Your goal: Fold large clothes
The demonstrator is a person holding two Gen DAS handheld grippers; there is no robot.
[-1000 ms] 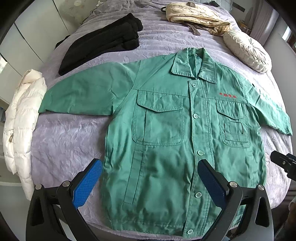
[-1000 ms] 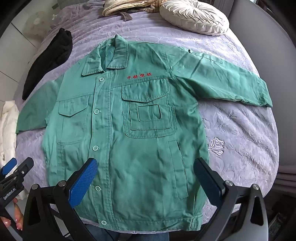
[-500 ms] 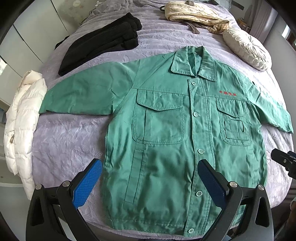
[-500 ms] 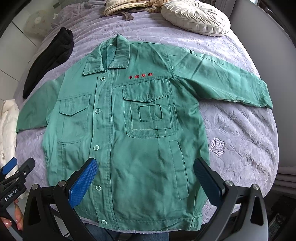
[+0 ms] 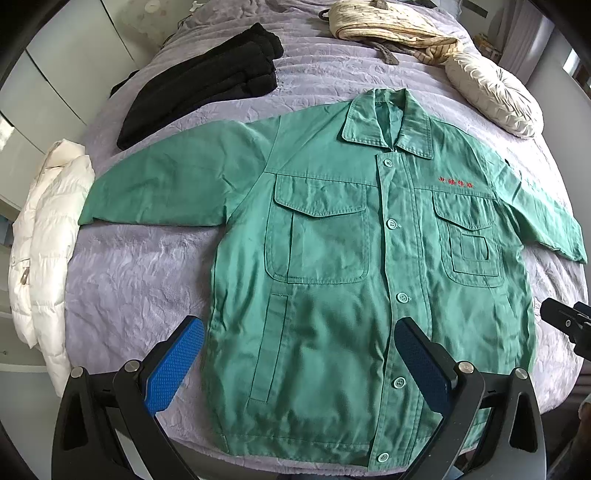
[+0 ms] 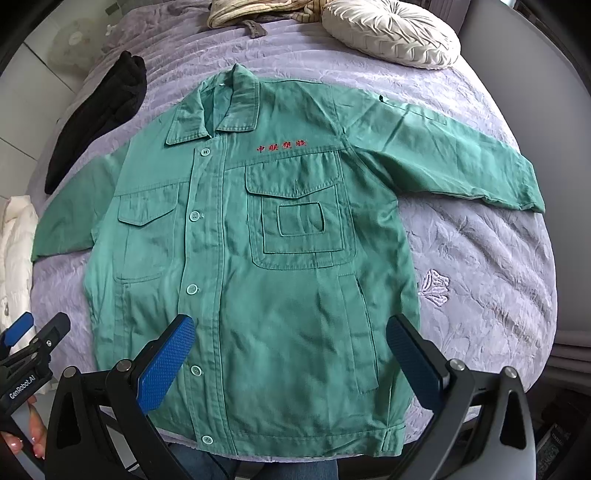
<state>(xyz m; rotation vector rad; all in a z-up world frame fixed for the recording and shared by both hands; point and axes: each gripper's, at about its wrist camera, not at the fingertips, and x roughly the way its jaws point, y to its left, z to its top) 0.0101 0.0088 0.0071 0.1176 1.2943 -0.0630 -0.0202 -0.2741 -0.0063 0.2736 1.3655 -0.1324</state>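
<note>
A green button-front work jacket (image 5: 332, 258) lies flat and face up on a lilac bedspread (image 5: 140, 273), sleeves spread to both sides, collar at the far end. It also shows in the right wrist view (image 6: 258, 258). My left gripper (image 5: 299, 358) hovers open and empty above the jacket's lower left part. My right gripper (image 6: 290, 354) hovers open and empty above its lower right part. The right gripper's tip (image 5: 565, 321) shows at the left wrist view's right edge. The left gripper (image 6: 26, 347) shows at the right wrist view's left edge.
A folded black garment (image 5: 207, 77) lies at the far left of the bed. A white puffer jacket (image 5: 48, 240) hangs over the left edge. A beige striped garment (image 5: 391, 26) and a round cream cushion (image 5: 495, 92) lie at the far end. A wall (image 6: 576, 184) stands to the right.
Both grippers have drifted slightly forward and lower over the jacket's hem end. The jacket has not moved.
</note>
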